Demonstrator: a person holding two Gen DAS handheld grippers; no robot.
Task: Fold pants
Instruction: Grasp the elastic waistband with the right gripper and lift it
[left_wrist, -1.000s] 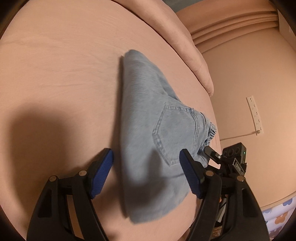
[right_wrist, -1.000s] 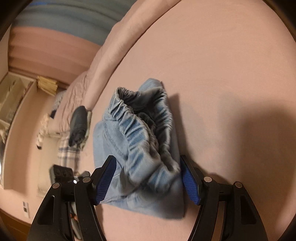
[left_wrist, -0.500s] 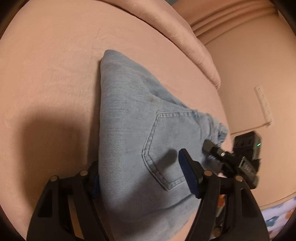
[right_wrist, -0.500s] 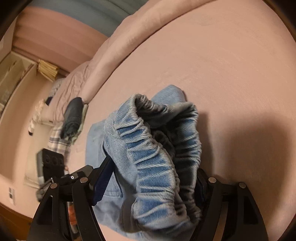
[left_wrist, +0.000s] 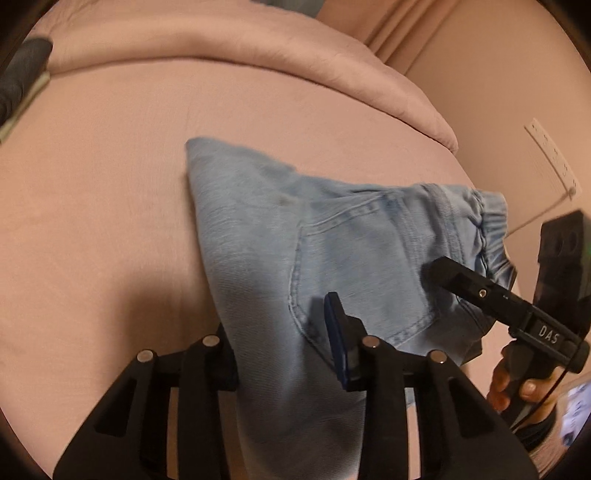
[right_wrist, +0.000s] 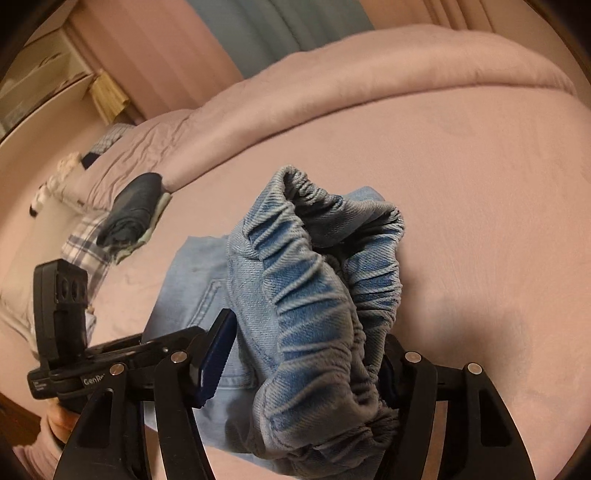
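Folded light-blue denim pants (left_wrist: 280, 236) lie on the pink bed, back pocket up. My left gripper (left_wrist: 284, 343) has closed around their near folded edge; the cloth fills the gap between its jaws. In the right wrist view my right gripper (right_wrist: 303, 354) is closed on the bunched elastic waistband (right_wrist: 317, 280), which bulges up between the fingers. The right gripper also shows in the left wrist view (left_wrist: 480, 291) at the waistband end, and the left gripper shows at the left of the right wrist view (right_wrist: 122, 350).
A pink duvet (left_wrist: 258, 48) is rolled along the far side of the bed (left_wrist: 92, 221). A folded dark garment (right_wrist: 129, 210) lies on plaid cloth by the duvet. A wall socket strip (left_wrist: 550, 162) is at the right.
Both grippers moved forward onto the pants and closed: the left on the near folded edge, the right on the waistband. The views swung round and the pants have lifted slightly.
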